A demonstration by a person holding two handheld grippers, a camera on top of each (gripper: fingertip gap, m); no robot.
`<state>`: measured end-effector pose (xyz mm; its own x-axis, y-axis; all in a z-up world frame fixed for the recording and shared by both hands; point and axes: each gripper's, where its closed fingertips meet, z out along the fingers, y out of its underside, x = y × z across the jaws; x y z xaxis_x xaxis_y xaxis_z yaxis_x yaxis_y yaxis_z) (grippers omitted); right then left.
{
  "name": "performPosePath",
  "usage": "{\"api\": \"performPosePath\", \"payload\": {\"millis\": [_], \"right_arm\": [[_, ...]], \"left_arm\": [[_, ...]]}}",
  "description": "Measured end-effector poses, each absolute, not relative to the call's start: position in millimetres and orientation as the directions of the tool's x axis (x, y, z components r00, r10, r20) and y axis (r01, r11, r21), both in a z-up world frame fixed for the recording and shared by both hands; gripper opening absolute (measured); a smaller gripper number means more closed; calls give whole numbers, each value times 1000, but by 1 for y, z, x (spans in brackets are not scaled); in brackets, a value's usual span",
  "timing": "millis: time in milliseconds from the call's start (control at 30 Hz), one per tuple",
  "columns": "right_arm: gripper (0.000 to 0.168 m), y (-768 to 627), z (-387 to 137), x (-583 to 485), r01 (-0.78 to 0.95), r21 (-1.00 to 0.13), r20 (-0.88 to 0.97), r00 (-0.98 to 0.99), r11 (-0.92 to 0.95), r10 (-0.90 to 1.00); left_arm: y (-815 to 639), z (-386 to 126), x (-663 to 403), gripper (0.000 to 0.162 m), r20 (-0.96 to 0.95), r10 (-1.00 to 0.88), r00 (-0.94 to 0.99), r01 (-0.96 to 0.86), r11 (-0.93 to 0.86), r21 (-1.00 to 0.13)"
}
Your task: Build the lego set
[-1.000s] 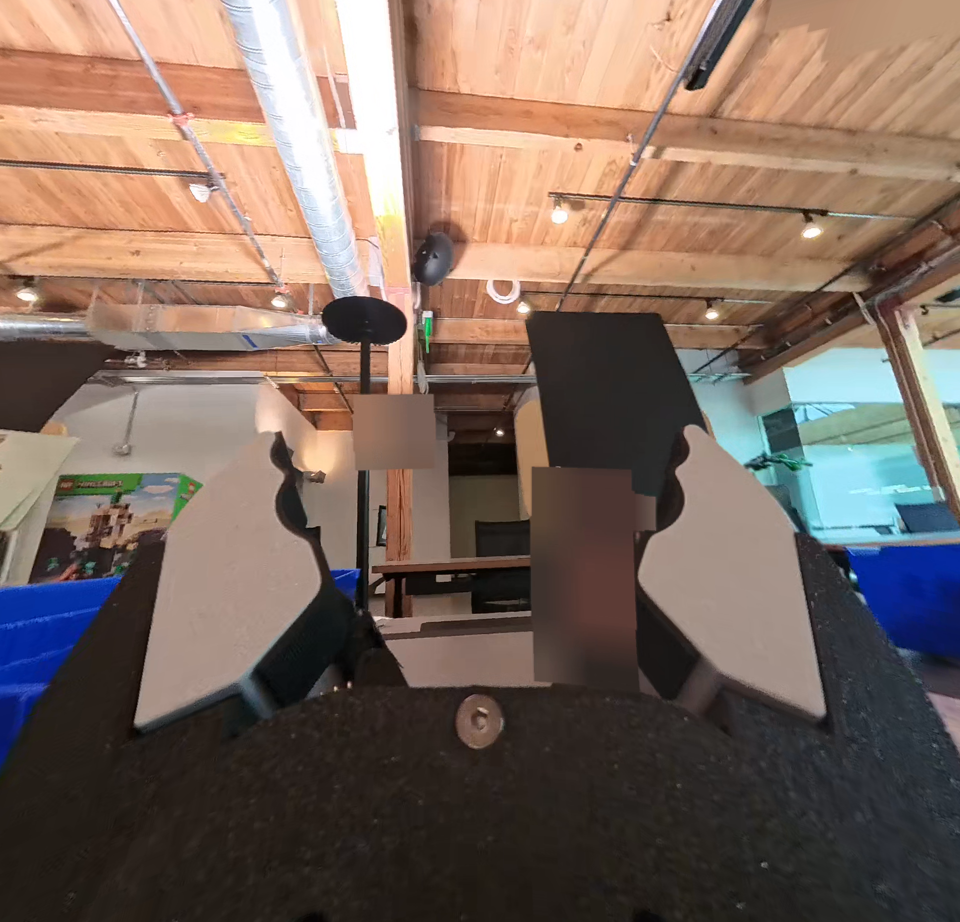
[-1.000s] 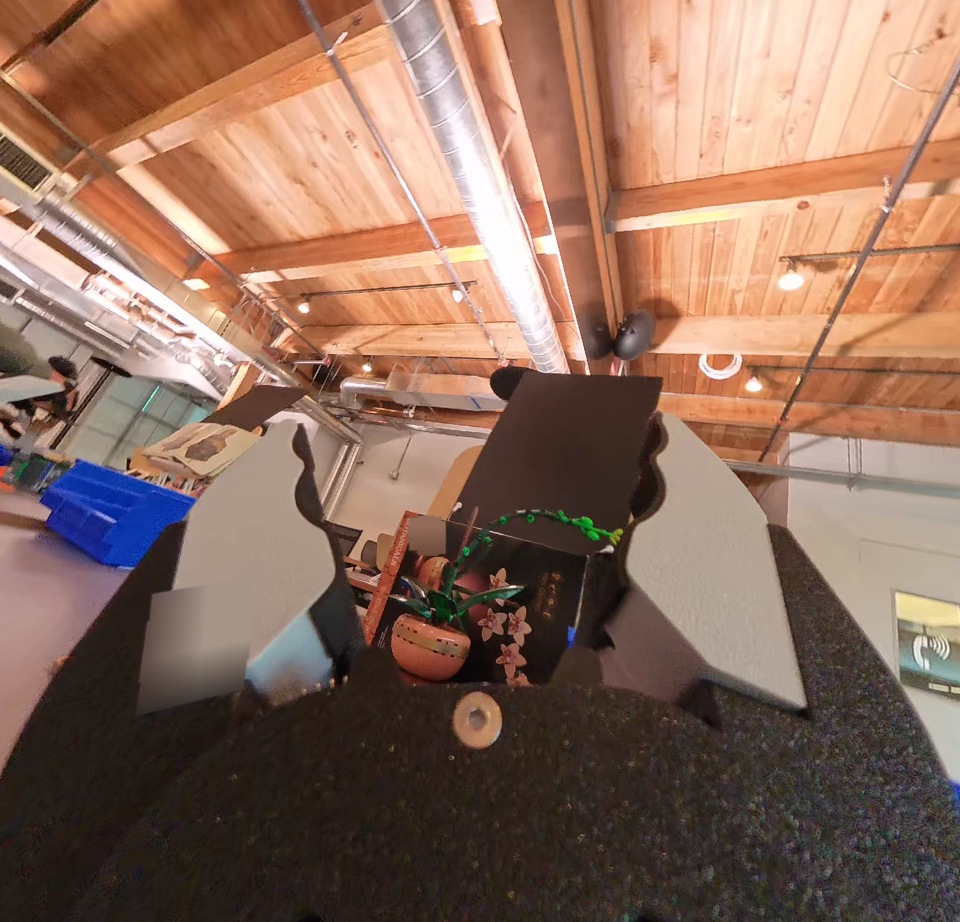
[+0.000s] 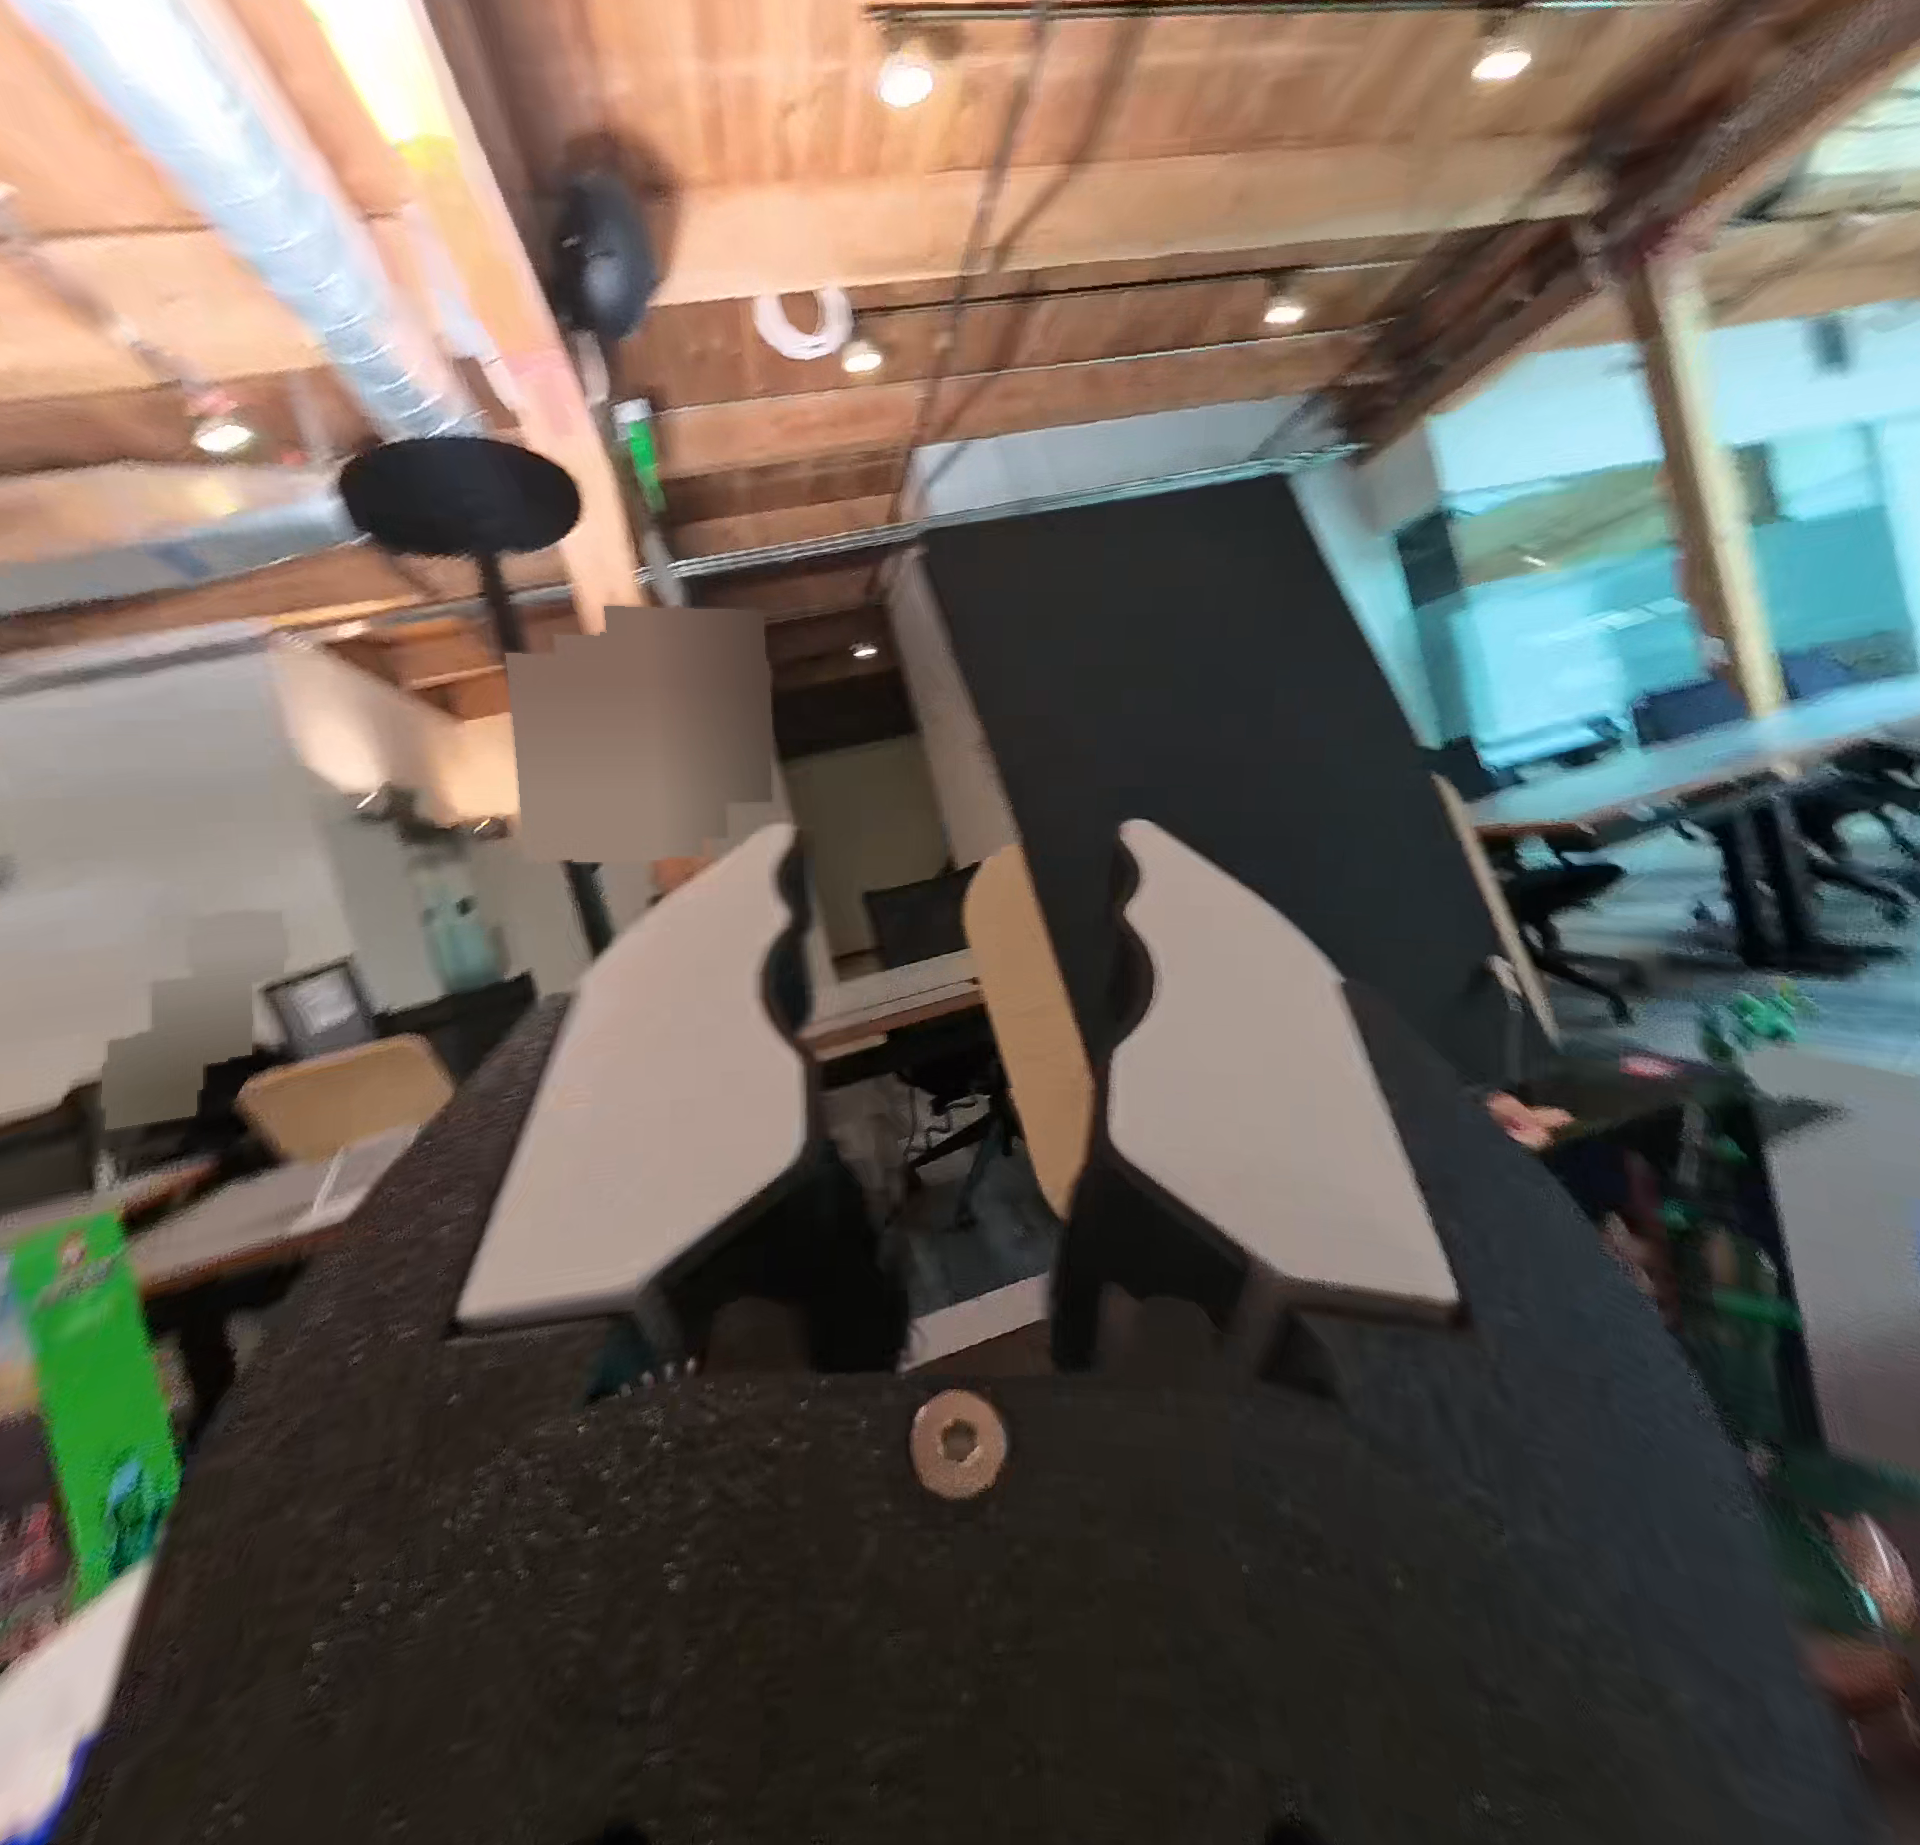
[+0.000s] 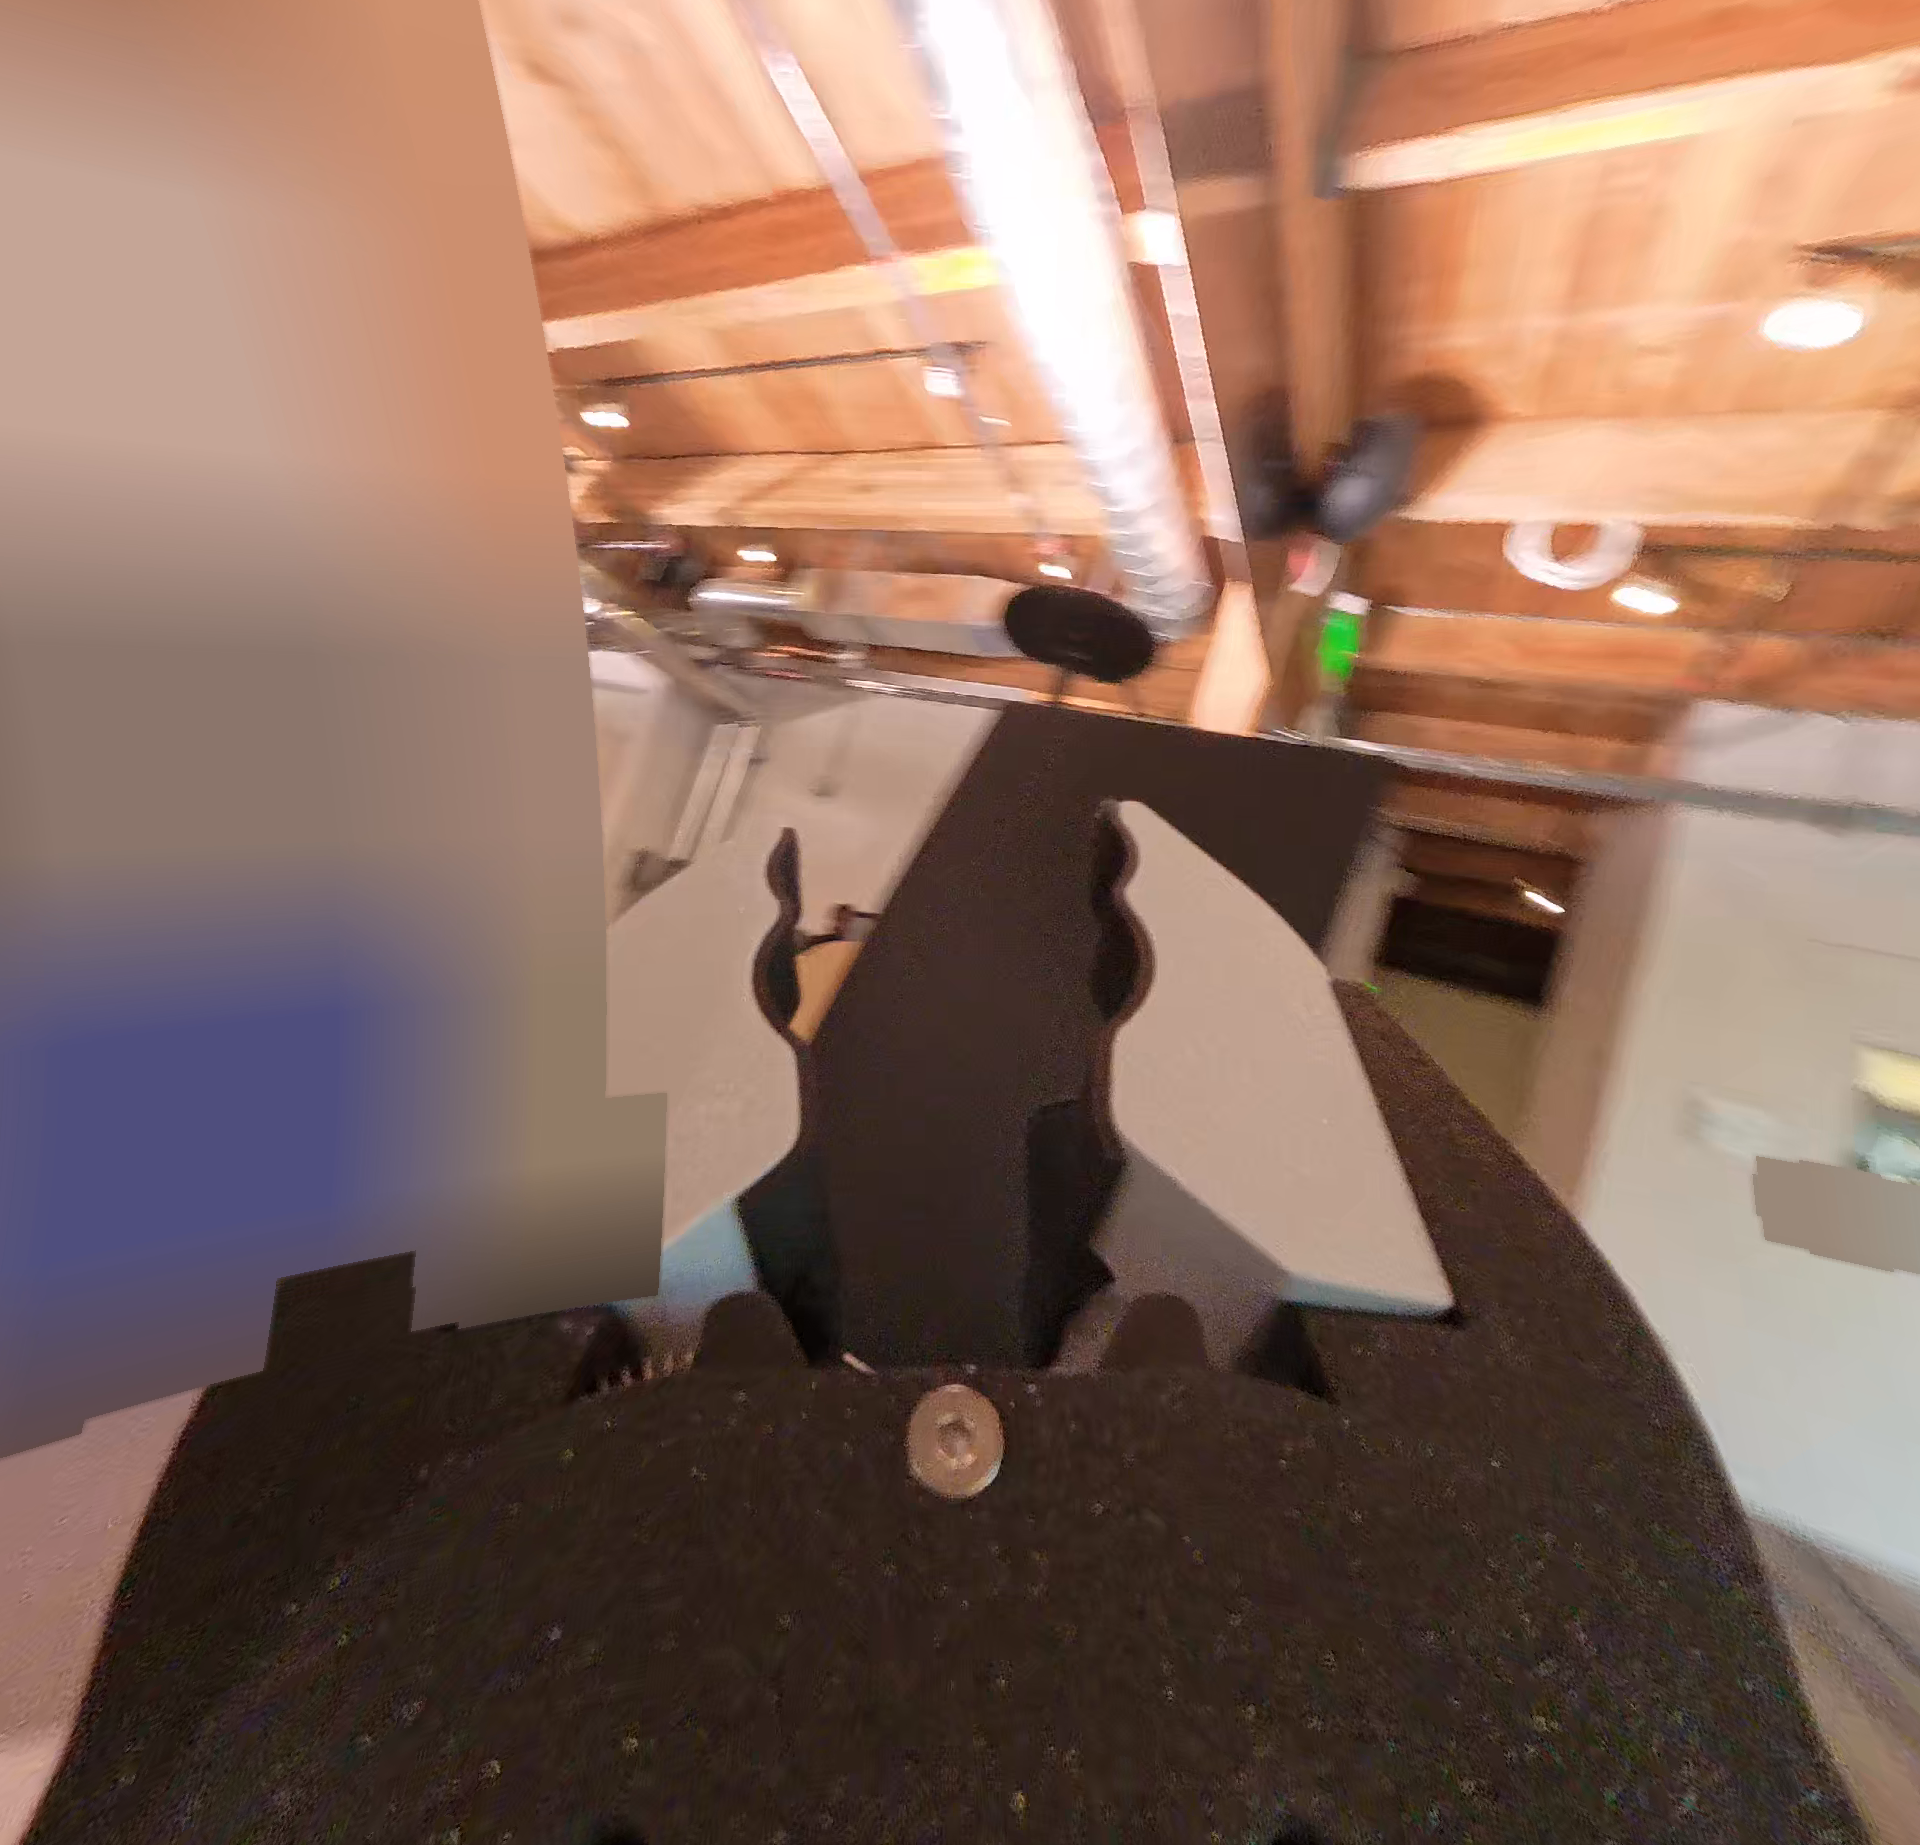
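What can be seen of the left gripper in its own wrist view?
The left gripper has two pale grey flat-faced fingers with wavy black inner edges, mounted on a rough, speckled black body with one silver screw. The jaws stand apart with nothing between them or touching them. It points up and forward, toward the office and wooden ceiling. The picture is motion-blurred.

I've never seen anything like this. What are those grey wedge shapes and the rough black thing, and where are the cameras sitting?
Each picture comes from a camera fixed on a hand-held tool, looking forward along its two jaws. The grey wedges are those jaws; the rough black part is the tool's body. One view shows the left gripper, the other the right gripper. Both are open and hold nothing. They point upward, so you mostly see the wooden ceiling, a silver duct and a black panel. No work surface shows. A green box sits at the left view's edge. The pictures are blurred.
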<state>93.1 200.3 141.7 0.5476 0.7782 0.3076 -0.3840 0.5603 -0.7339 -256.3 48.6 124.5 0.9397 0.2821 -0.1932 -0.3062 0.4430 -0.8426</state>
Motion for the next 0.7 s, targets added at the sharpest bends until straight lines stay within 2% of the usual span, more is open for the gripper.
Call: {"api": "performPosePath", "payload": {"millis": [33, 67, 100, 133, 200, 233, 400, 467, 533, 633, 700], "right_arm": [[67, 217, 144, 101, -395, -752, 214, 611, 528, 762], [83, 229, 145, 108, -416, -763, 137, 644, 495, 753], [103, 235, 147, 113, -452, -758, 85, 646, 470, 758], [115, 237, 150, 118, -496, -742, 47, 633, 451, 773], [123, 242, 154, 130, -579, -703, -42, 614, 413, 789], [124, 244, 155, 136, -607, -686, -77, 609, 401, 790], [146, 250, 160, 162, -709, -607, -190, 568, 359, 801], [146, 242, 166, 172, -798, -523, -221, 466, 299, 857], [146, 243, 166, 181, -838, -491, -256, 399, 237, 881], [146, 255, 160, 182, -804, -559, -283, 416, 203, 864], [146, 261, 156, 184, -802, -572, -312, 407, 173, 859]], "left_arm": [[49, 127, -270, 86, -81, 309, 948, -226, 470, -853], [50, 129, -282, 125, 47, 302, 952, -119, 510, -852], [49, 131, -290, 146, 174, 262, 949, -4, 563, -826], [47, 135, -293, 146, 273, 190, 943, 98, 624, -775], [41, 141, -295, 146, 374, 38, 927, 238, 710, -663], [41, 142, -295, 146, 383, 2, 924, 267, 715, -647], [43, 143, -296, 146, 368, 31, 929, 229, 734, -640], [40, 147, -294, 146, 367, 16, 930, 229, 756, -613], [35, 151, -291, 146, 372, -4, 928, 238, 776, -585], [26, 155, -292, 146, 383, 0, 924, 227, 805, -548], [15, 157, -297, 146, 447, -113, 887, 326, 840, -435]]}}
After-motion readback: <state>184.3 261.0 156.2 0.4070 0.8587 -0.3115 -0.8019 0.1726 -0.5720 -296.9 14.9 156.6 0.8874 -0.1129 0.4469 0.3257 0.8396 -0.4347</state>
